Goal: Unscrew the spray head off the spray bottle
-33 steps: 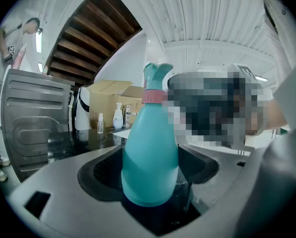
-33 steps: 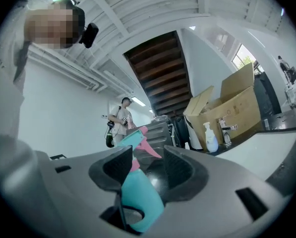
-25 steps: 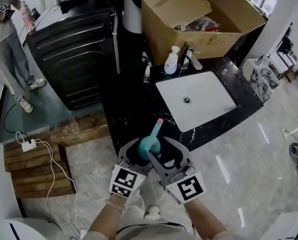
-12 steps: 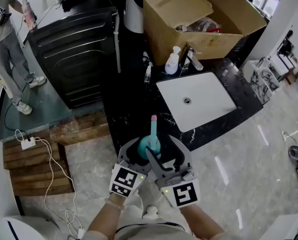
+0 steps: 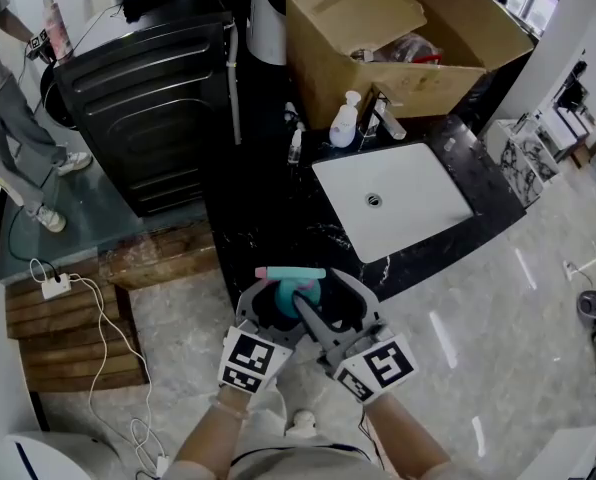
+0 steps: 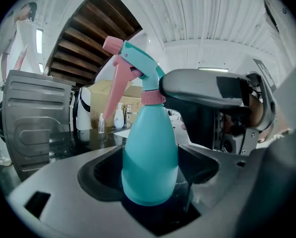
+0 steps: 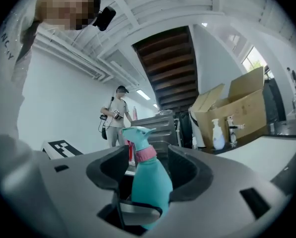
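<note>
A teal spray bottle [image 5: 296, 293] with a pink collar and trigger stands upright between my two grippers, low in the head view. My left gripper [image 5: 276, 306] is shut on the bottle's body [image 6: 149, 155]. The right gripper [image 5: 320, 310] reaches in from the right at the neck; its jaws have just been closing, with the pink collar [image 7: 147, 153] between them, and one jaw touches that collar in the left gripper view. The spray head [image 6: 133, 66] points its pink nozzle [image 5: 262, 272] to the left in the head view.
Ahead lies a black stone counter [image 5: 268, 218] with a white sink [image 5: 418, 213], a faucet [image 5: 383, 118], a white pump bottle [image 5: 343, 123] and an open cardboard box [image 5: 378, 38]. A black appliance [image 5: 148, 108] stands at left, a person [image 5: 8, 118] beyond it.
The spray head has turned: its nozzle pointed away and to the right, then straight away, and now points left. The right gripper's marker cube has rolled. The left gripper has stayed put.
</note>
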